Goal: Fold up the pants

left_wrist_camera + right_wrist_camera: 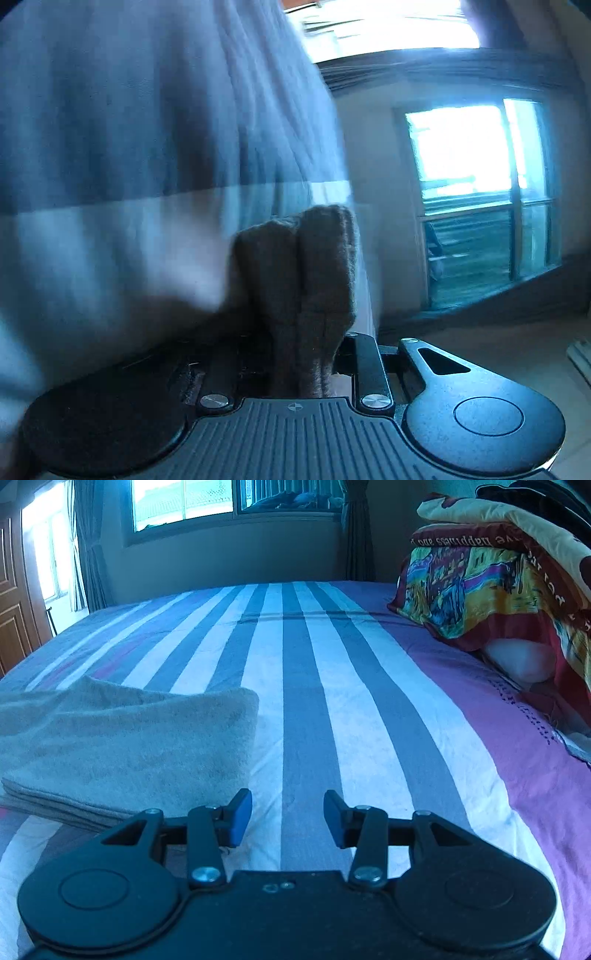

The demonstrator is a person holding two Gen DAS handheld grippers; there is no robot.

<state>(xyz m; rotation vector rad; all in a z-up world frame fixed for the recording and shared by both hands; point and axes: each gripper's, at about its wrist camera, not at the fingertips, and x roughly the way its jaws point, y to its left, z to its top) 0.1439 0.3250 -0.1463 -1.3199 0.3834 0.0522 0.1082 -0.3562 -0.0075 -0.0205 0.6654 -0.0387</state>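
Observation:
In the left wrist view a bunch of grey-brown fuzzy pants cloth (314, 240) stands up between the fingers of my left gripper (297, 295) and hides their tips. The jaws sit close together, pinching it. In the right wrist view the pants (129, 738) lie folded into a thick pad at the left on the striped bedsheet (332, 664). My right gripper (287, 812) hovers just right of that pad, open, blue pads apart with only sheet between them.
Colourful pillows and a folded blanket (480, 590) are piled at the bed's right end. A window (184, 498) and curtains line the far wall, and a wooden door (14, 627) stands at left. The left wrist view is blurred, showing sheet (129, 147) and a window (461, 147).

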